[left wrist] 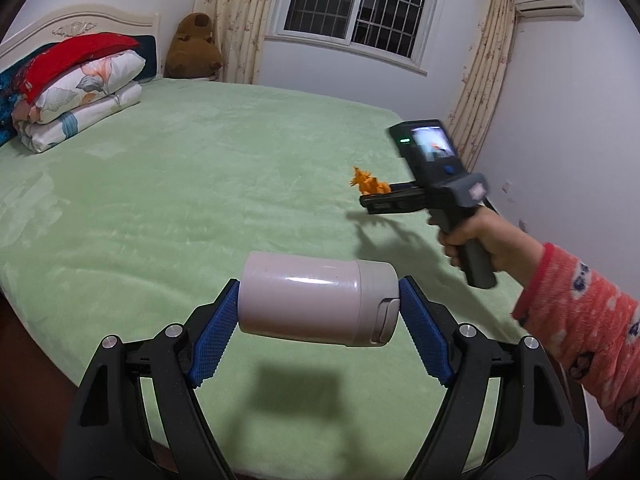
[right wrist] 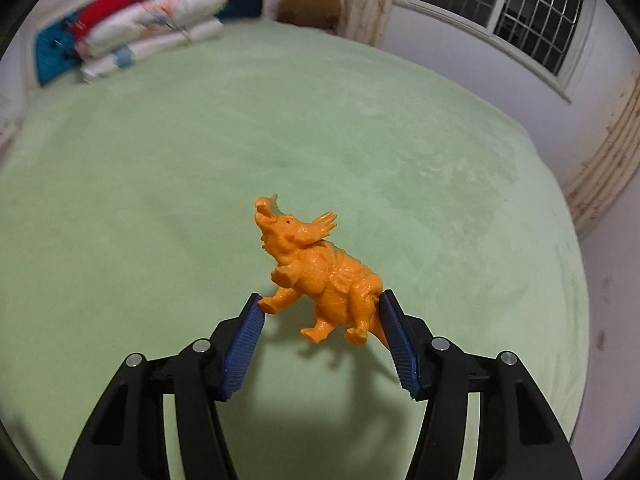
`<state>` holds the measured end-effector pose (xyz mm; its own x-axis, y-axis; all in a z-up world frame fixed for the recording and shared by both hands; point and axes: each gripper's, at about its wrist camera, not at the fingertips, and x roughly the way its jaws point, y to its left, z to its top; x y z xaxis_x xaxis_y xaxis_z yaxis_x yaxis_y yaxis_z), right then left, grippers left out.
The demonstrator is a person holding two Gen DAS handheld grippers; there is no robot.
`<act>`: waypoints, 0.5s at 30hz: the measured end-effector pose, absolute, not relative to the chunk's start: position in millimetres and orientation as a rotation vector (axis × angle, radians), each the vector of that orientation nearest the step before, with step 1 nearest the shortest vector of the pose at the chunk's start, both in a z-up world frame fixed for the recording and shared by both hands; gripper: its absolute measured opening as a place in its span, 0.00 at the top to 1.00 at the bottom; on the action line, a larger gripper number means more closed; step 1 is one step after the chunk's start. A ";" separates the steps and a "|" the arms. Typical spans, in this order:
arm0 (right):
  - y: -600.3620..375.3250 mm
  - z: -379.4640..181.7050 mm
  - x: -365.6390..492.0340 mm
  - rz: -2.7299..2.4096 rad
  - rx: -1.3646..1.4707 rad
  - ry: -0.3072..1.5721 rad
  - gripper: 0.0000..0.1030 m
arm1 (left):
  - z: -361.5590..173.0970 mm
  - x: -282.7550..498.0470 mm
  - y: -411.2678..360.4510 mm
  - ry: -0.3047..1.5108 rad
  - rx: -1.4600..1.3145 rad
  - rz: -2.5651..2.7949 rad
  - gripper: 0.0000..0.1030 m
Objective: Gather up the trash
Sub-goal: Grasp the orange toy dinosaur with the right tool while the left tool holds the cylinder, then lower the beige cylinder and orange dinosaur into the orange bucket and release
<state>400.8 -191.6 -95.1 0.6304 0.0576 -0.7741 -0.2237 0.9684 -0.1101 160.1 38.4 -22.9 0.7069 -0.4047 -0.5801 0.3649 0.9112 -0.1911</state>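
Trouble brewing: my right claw point(right wrist: 320, 320) pinches the orange dinosaur point(right wrist: 320, 276) by foreleg and rump above the bed point(right wrist: 160, 160); it could twist free. Left claw point(left wrist: 318, 300) squeezes the smooth flask point(left wrist: 320, 298) endwise; it may slip.

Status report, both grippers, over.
Left gripper clamped on the white flask, held sideways above the green bed. Right gripper clamped on the orange dinosaur toy, also lifted. Nothing in the way on the bed.
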 end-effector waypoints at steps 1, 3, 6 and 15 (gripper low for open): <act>-193.3 -88.5 385.6 0.183 -0.201 0.867 0.44 | -20.7 154.1 37.7 0.658 -0.059 -0.430 0.26; -195.5 -68.1 337.1 0.256 -0.187 0.831 0.44 | -16.5 140.6 35.8 0.655 -0.050 -0.438 0.26; -198.1 -48.3 269.5 0.361 -0.148 0.803 0.44 | -10.5 114.8 34.5 0.643 -0.034 -0.452 0.26; -192.8 -43.7 79.5 0.578 -0.095 0.819 0.44 | -14.8 15.4 30.9 0.675 0.003 -0.517 0.26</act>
